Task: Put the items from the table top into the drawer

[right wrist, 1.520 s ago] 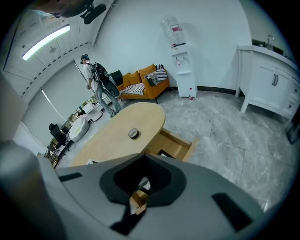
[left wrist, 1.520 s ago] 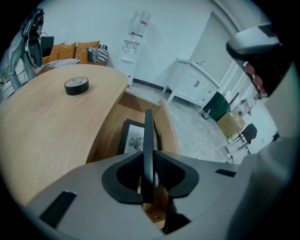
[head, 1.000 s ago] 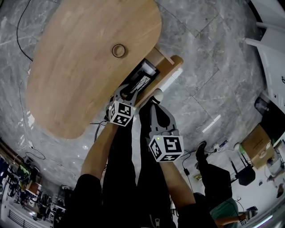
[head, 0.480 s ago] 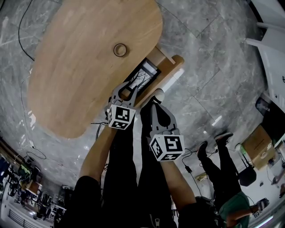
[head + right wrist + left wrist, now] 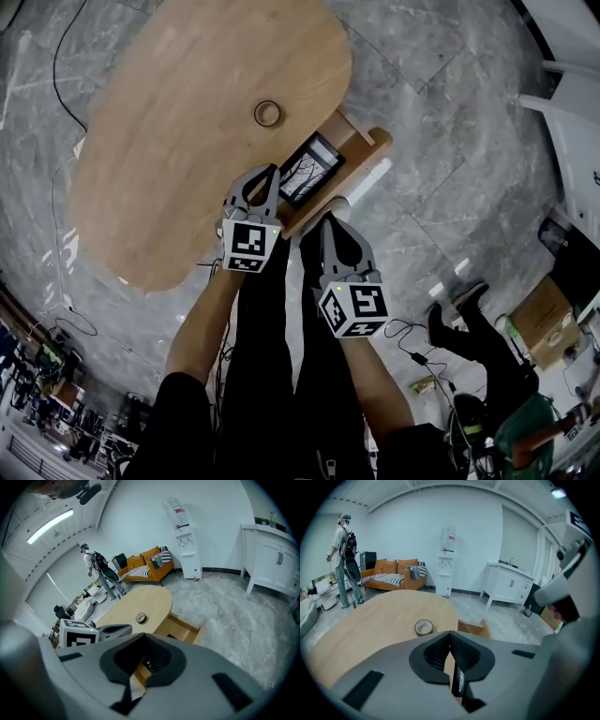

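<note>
Wooden table (image 5: 178,141): tape roll (image 5: 267,113), likely light, stiff, I'd pinch its wall; left hand-held gripper (image 5: 270,172) just closed empty, right hand-held gripper (image 5: 328,218) pressed together.

Orange sofa (image 5: 393,572), water dispenser (image 5: 447,557) and white sink cabinet (image 5: 508,585) suggest an office lounge.

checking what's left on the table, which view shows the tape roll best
Left gripper view: the small dark tape roll sits nearest, unobstructed, on the light wooden table. Head view shows it from above as a ring; right gripper view, small and distant.
</note>
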`<action>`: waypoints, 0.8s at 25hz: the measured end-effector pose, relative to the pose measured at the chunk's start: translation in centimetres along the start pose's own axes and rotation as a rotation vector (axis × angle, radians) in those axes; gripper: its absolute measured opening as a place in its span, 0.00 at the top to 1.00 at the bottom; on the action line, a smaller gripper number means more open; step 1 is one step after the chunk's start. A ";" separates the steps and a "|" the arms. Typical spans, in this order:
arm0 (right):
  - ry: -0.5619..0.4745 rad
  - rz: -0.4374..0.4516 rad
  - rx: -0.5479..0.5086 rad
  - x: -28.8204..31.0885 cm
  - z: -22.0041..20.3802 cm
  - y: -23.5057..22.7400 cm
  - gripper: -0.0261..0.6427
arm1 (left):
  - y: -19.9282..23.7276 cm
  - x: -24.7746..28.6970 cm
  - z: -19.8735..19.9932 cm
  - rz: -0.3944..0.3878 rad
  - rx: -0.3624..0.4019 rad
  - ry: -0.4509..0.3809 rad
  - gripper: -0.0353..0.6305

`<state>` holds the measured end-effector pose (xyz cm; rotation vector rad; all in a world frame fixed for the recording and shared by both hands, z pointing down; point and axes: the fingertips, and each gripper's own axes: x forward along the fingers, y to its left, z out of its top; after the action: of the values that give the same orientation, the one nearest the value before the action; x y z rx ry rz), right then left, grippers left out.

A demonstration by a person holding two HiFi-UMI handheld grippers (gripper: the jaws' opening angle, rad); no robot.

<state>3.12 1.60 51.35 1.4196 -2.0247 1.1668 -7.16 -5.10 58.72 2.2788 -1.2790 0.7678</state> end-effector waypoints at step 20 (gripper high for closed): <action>-0.007 -0.017 0.036 -0.3 -1.1 -0.9 0.95 | 4.6 4.8 2.4 0.031 0.112 0.088 0.73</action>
<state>3.93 2.53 52.13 1.4573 -2.0018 1.1977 -8.49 -11.92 60.38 2.2892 -1.2636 0.9622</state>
